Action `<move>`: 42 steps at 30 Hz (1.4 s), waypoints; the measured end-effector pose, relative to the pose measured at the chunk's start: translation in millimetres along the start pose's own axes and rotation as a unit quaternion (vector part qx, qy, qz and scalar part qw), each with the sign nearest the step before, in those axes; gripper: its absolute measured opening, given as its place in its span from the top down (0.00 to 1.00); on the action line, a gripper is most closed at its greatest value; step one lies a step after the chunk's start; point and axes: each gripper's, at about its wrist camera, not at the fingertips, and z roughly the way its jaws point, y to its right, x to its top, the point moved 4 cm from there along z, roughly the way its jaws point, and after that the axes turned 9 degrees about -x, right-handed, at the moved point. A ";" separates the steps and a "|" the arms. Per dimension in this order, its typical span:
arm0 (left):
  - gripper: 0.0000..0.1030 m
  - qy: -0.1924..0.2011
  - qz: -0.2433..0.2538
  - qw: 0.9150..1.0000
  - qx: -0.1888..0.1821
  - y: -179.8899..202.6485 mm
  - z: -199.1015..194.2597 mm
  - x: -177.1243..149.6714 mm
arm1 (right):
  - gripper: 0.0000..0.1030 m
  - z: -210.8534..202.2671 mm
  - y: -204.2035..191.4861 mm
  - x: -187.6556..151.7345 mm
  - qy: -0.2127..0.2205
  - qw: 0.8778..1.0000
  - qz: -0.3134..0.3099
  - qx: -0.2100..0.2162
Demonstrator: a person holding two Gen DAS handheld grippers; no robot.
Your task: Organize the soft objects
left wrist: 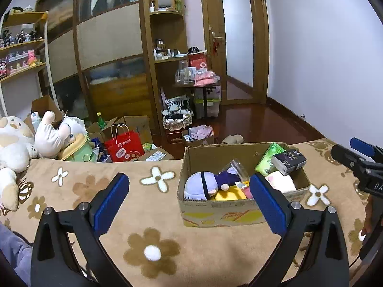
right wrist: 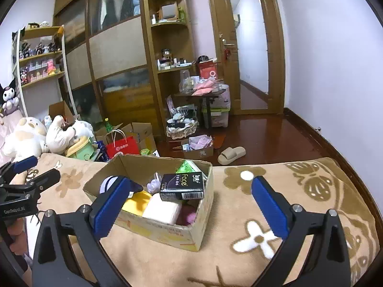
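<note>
A cardboard box stands on the flower-patterned beige blanket. It holds a purple plush doll, a yellow soft item, a white soft pack, a black tissue pack and a green pack. My left gripper is open and empty, just in front of the box. My right gripper is open and empty, above the box's near right corner. Large cream plush toys lie at the far left.
Beyond the bed edge the floor holds a red paper bag, open cardboard boxes, a basket and a slipper. A wardrobe and shelves line the far wall; a door stands at the back right.
</note>
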 end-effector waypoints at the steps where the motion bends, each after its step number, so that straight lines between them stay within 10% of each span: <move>1: 0.03 0.001 -0.001 1.000 0.000 -0.6 -3.9 -0.5 | 0.00 -5.3 1.7 1.0 0.002 1.000 0.004 -0.001; 23: 0.01 0.035 0.015 0.999 0.016 3.4 -81.4 -22.9 | 0.00 -89.1 10.9 -7.2 0.054 0.998 -0.003 -0.027; 42: 0.01 0.010 0.007 1.000 0.011 3.5 -53.5 -23.0 | 0.00 -55.4 13.6 -35.7 0.027 0.999 -0.019 -0.040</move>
